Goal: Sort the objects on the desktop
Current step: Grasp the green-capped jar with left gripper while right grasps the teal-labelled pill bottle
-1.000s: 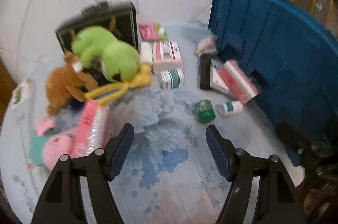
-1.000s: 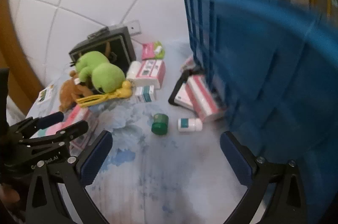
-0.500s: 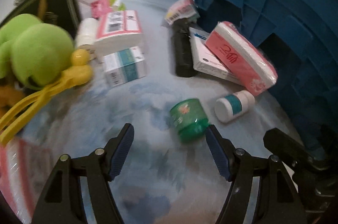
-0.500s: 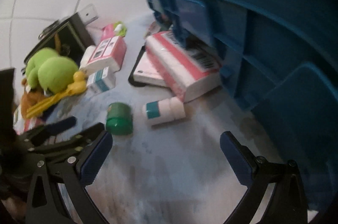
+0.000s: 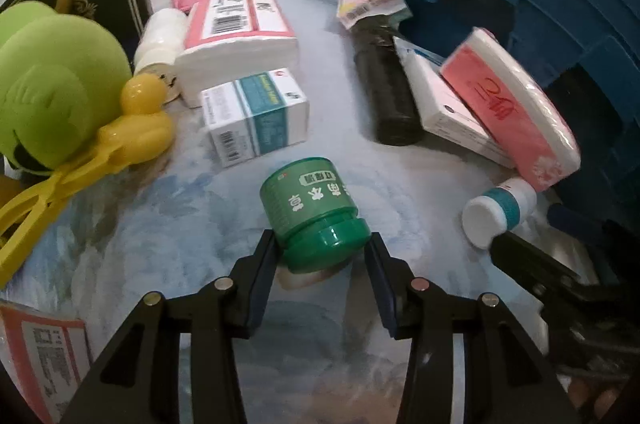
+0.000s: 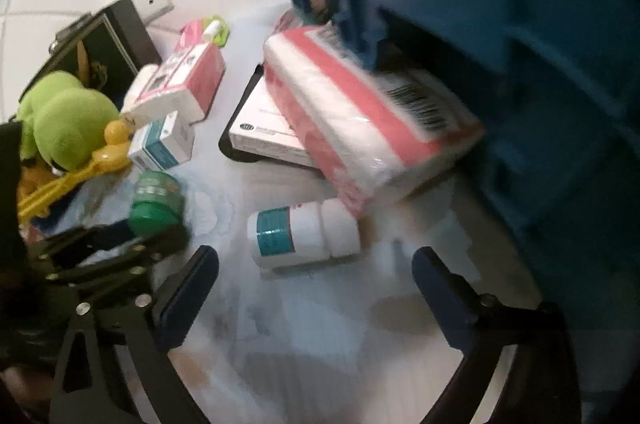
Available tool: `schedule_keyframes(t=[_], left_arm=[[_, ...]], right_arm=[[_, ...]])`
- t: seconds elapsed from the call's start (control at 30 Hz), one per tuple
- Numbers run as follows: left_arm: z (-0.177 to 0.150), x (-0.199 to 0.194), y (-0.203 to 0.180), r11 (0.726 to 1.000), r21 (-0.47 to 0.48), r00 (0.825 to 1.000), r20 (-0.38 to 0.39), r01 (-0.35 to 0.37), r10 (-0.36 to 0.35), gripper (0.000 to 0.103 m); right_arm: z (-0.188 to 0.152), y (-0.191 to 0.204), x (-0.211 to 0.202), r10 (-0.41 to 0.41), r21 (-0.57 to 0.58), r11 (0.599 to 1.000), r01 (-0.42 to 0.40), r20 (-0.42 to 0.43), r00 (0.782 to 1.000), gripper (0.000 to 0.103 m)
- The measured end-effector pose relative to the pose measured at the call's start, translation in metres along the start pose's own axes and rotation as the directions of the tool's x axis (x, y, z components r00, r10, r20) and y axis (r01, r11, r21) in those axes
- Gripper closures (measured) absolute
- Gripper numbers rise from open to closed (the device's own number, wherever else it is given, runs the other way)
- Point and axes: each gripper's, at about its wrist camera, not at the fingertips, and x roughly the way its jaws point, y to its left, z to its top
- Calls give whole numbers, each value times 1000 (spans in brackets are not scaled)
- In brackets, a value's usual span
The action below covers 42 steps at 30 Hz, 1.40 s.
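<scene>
The step in hand looks like a pick-up of two small containers at once, one for each tool. Nearest, the left tool straddles the cap end of the green jar, which lies on its side on the table. Its fingers stand at a middling spread, one on each side of the cap; the left pad sits at or against the jar, the right pad just beside it, and I cannot tell whether either presses. It holds nothing firmly as far as the views show. The next move, I judge, calls for closing squarely on the cap without rolling the jar away.

The right tool is spread wide and empty, its fingers to either side of the white bottle with a teal band, which lies on its side a little ahead of the tips. It needs to go forward, then close.

Farther off lie the pink tissue pack leaning at the blue crate, a teal-and-white box, and a green plush toy.
</scene>
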Motion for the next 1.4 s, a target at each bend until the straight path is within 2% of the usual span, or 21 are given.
schedule_keyframes(t=[0.13, 0.17, 0.23, 0.27, 0.4, 0.5, 0.6, 0.77, 0.87, 0.93, 1.0, 1.17, 1.2, 1.23, 1.4], left_arm=[[3, -5, 4, 1000, 3, 1000, 16, 0, 0, 59], [3, -6, 4, 1000, 5, 1000, 23, -6, 6, 59], [4, -9, 4, 1000, 8, 999, 33, -6, 6, 60], [2, -10, 2, 1000, 8, 999, 39, -10, 10, 60], [-2, -20, 1, 1000, 10, 998, 60, -13, 12, 62], [-8, -32, 3, 1000, -7, 998, 67, -19, 19, 68], [-9, -39, 2, 999, -6, 997, 69, -35, 35, 78], [-17, -49, 7, 999, -25, 998, 39, -47, 48, 77], [-21, -53, 10, 997, -26, 997, 34, -67, 68, 58], [-20, -55, 11, 998, -38, 997, 47, -54, 56, 38], [-17, -54, 10, 997, -44, 997, 58, -56, 59, 35], [-10, -27, 5, 995, -38, 995, 45, -90, 92, 35], [-11, -24, 5, 995, -40, 995, 43, -93, 94, 47], [-12, -20, 5, 995, -39, 995, 36, -86, 88, 63], [-15, -35, 5, 995, -35, 993, 67, -98, 101, 63]], right_arm=[[2, 3, 14, -9, -13, 1000, 9, -14, 1000, 16], [2, 4, 17, -13, -18, 1000, 13, -14, 1000, 21], [3, 6, 21, -18, -28, 999, 17, -17, 1000, 40], [4, 7, 21, -24, -38, 999, 23, -15, 1000, 42], [3, 12, 16, -8, -58, 998, 8, -14, 1000, 43], [5, 18, 5, 11, -73, 997, -11, 0, 1000, 43], [6, 26, -9, 29, -97, 995, -27, 20, 999, 43], [2, 34, -23, 44, -118, 992, -42, 19, 999, 43], [-2, 33, -22, 40, -123, 992, -40, -1, 999, 43], [-3, 31, -18, 38, -114, 993, -39, -14, 999, 43], [-5, 28, -14, 37, -104, 994, -40, -29, 999, 43], [-5, 24, -12, 42, -102, 994, -45, -38, 998, 43], [-5, 25, -10, 43, -103, 994, -46, -40, 998, 43], [-4, 25, -9, 44, -104, 993, -48, -42, 998, 43], [-1, 33, -11, 52, -131, 990, -57, -36, 998, 43]])
